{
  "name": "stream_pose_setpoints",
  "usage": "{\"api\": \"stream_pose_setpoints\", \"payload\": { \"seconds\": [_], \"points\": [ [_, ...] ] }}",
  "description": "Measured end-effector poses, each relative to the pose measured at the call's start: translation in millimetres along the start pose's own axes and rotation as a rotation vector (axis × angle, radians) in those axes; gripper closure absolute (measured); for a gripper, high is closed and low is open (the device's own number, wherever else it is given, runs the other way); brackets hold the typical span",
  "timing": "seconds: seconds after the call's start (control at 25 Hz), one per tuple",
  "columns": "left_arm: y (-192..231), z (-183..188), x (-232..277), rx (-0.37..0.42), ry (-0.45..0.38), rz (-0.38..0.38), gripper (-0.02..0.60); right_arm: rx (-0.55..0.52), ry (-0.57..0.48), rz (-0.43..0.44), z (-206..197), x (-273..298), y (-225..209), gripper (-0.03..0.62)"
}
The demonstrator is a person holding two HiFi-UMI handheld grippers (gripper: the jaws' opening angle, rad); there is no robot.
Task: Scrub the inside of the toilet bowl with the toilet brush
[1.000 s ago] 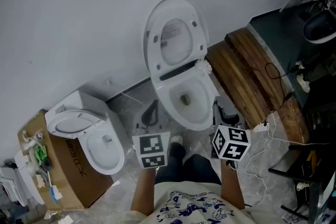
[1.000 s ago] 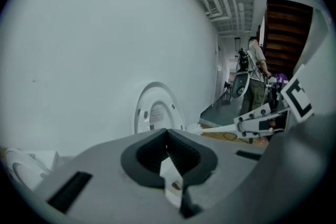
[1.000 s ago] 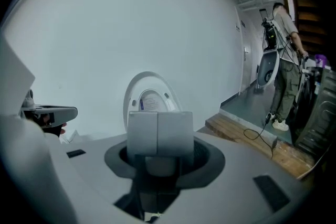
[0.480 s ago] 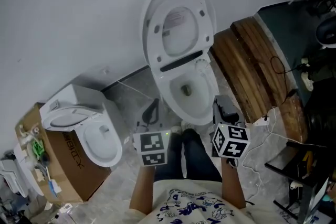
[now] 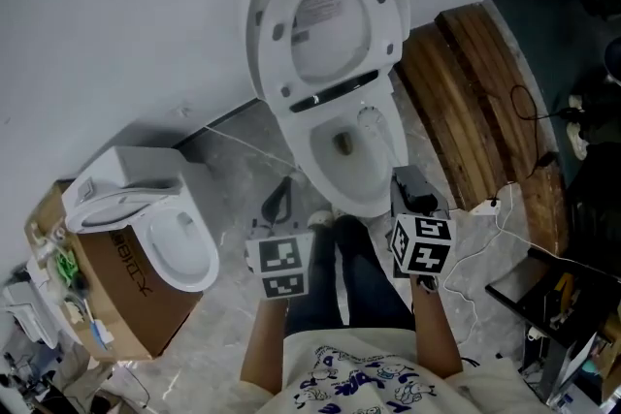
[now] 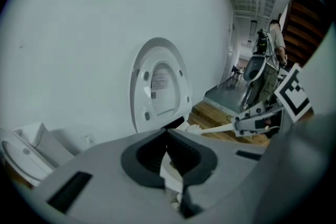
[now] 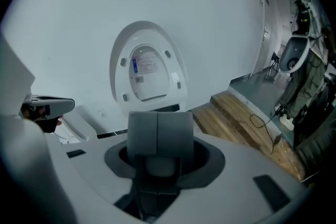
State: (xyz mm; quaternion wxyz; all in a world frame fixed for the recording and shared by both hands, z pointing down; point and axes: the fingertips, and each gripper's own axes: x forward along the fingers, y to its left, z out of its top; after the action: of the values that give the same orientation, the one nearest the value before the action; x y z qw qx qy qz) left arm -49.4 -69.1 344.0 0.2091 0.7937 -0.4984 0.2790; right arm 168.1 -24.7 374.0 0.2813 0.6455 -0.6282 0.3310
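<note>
The right claw (image 7: 157, 134) had its two flat grey pads pressed together on the slim white handle of the toilet brush (image 6: 215, 128). The brush's rounded bristle head lay at the back right of the rim of the toilet bowl (image 5: 361, 199), near the hinge. The left claw (image 6: 167, 136) hung beside it with its dark ribbed pads meeting at the tips and nothing between them. Both claws were held low over the person's dark trouser legs, above the grey, veined stone floor (image 5: 223, 199). Just beyond them stood the smooth white oval bowl, and its glossy lid (image 5: 325, 15) was tipped up against the plain pale wall (image 5: 116, 15). To the left, well apart, a second white toilet (image 5: 170, 242) sat on a brown cardboard box (image 5: 126, 291). To the right lay ridged brown wooden planks (image 5: 475, 102) with a thin dark cable looped across them.
</note>
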Motion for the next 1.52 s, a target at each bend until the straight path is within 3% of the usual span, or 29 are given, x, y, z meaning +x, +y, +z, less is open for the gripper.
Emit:
{"api": "stream_pose_setpoints", "payload": {
  "seconds": [0.84,1.52],
  "points": [
    [2.6,-69.1,109.1,-0.011,0.151,0.0,0.578,-0.049,0.209,0.053,-55.0,159.4,-14.0,0.425],
    [-0.1,-118.9,149.2,-0.004,0.201,-0.026,0.578,-0.029,0.256,0.05,-89.7,256.8,-1.9,0.425]
  ]
}}
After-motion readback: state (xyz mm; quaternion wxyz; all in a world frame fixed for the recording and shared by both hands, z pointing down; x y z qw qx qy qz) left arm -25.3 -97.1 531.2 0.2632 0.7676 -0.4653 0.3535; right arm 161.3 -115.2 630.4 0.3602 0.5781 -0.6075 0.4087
